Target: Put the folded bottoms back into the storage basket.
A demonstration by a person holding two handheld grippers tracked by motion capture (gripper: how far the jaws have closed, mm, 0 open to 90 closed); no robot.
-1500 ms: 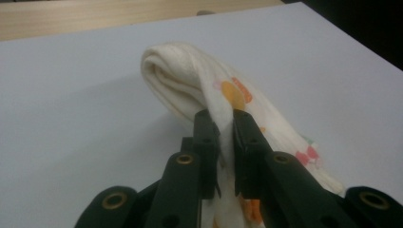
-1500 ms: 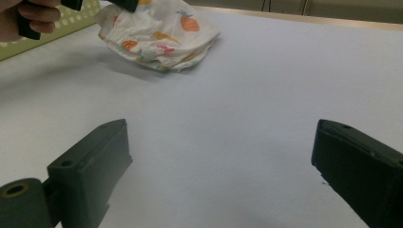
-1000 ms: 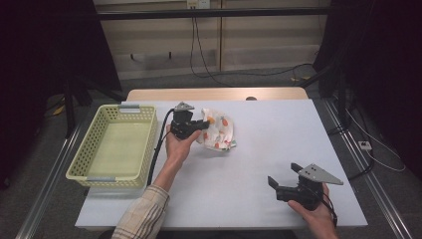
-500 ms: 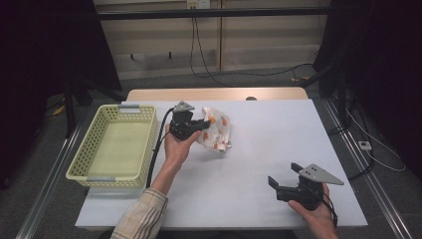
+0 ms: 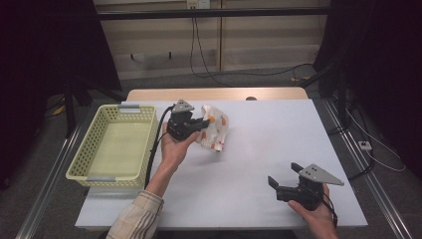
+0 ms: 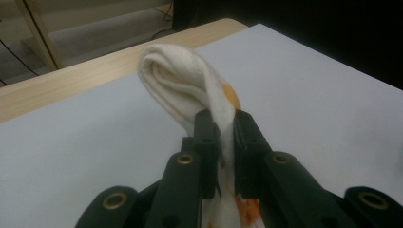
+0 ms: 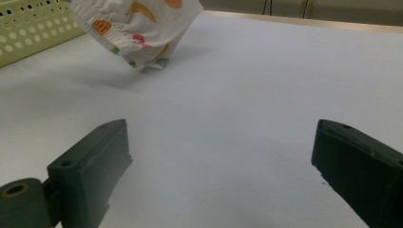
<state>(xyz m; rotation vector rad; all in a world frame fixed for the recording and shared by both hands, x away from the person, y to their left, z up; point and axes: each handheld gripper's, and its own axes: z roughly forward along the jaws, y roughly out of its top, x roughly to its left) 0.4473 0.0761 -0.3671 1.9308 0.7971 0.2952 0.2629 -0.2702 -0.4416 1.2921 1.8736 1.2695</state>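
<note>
A white cloth [image 5: 214, 130] printed with orange and coloured shapes hangs above the white table [image 5: 259, 149], just right of the basket. My left gripper [image 5: 198, 123] is shut on it; in the left gripper view the cloth [image 6: 190, 90] is pinched between the two black jaws of the gripper [image 6: 223, 126] and folds over above them. In the right gripper view the cloth [image 7: 142, 28] hangs at the far left with its lower edge near the table. My right gripper [image 5: 283, 178] stands open near the front right of the table, and its wide-apart jaws [image 7: 221, 142] hold nothing.
A yellow-green plastic basket [image 5: 89, 164] with nothing inside sits at the left of the table; its corner [image 7: 28, 28] shows in the right gripper view. A wooden strip [image 5: 219, 93] borders the table's far edge. Cables run over the floor behind.
The left gripper has carried the cloth slightly left and up, toward the basket. The right gripper has stayed put.
</note>
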